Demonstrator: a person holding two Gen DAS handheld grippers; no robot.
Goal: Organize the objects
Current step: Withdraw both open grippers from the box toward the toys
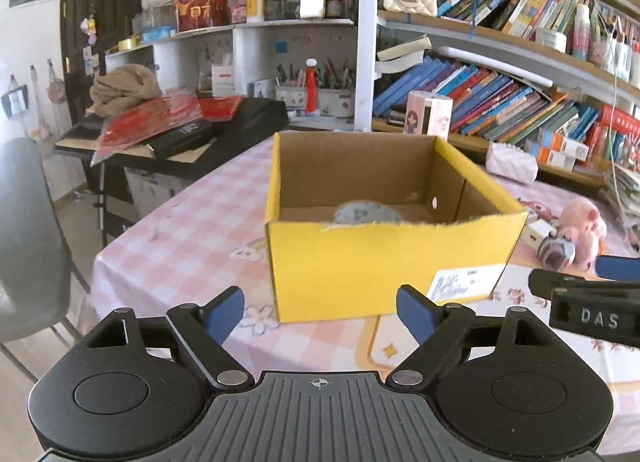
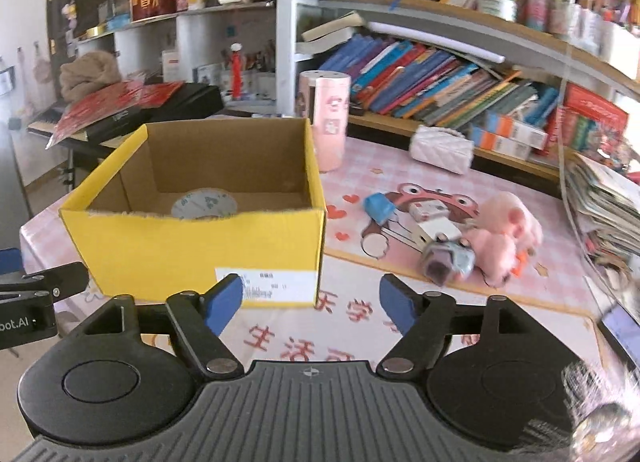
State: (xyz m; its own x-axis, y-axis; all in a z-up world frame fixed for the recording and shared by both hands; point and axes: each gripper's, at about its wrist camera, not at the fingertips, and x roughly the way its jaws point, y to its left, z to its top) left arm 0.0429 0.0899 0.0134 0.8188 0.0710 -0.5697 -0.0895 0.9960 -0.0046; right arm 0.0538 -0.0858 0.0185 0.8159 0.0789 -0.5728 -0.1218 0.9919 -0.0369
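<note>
A yellow cardboard box [image 1: 380, 262] stands open on the pink checked tablecloth; it also shows in the right wrist view [image 2: 200, 250]. A round grey-white disc [image 2: 204, 204] lies inside it, and its top edge shows in the left wrist view [image 1: 366, 214]. Right of the box lie a blue object [image 2: 378, 207], two small white boxes [image 2: 430, 218], a grey-blue toy [image 2: 448, 260] and a pink plush [image 2: 506, 238]. My left gripper [image 1: 320, 312] is open and empty in front of the box. My right gripper [image 2: 310, 304] is open and empty, before the box's right corner.
A pink cylinder tin [image 2: 326, 118] and a white quilted pouch [image 2: 442, 148] stand behind the box. Bookshelves [image 2: 440, 78] line the back. A black case with red papers [image 1: 180, 126] sits at the left. A paper stack [image 2: 604, 206] lies at the right.
</note>
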